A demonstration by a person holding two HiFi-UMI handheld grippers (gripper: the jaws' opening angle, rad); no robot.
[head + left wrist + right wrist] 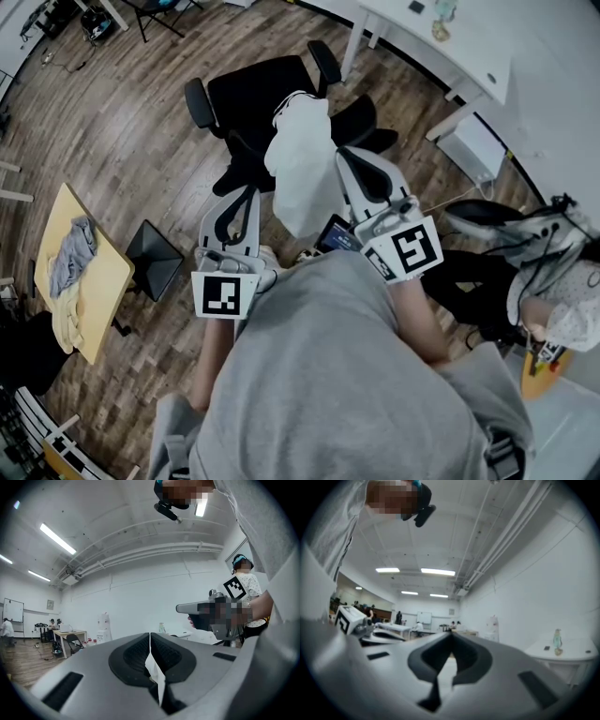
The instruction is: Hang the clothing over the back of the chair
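A white garment [302, 173] hangs in the air above a black office chair [253, 94], held up between both grippers. My left gripper [251, 192] is at the garment's left edge. In the left gripper view its jaws [150, 637] are shut with a strip of white fabric [155, 670] pinched between them. At the garment's right side is my right gripper [345, 159]. In the right gripper view it [451, 638] is shut too, with white cloth [444, 670] showing in the gap. Both grippers point level, and the chair's backrest lies mostly behind the garment.
A small wooden table [103, 281] at the left holds grey and pale yellow cloths [70, 258]. A black stand [155, 258] sits beside it. A white desk [441, 47] is at the upper right. Another person [562, 300] and a dark chair [473, 281] are at the right.
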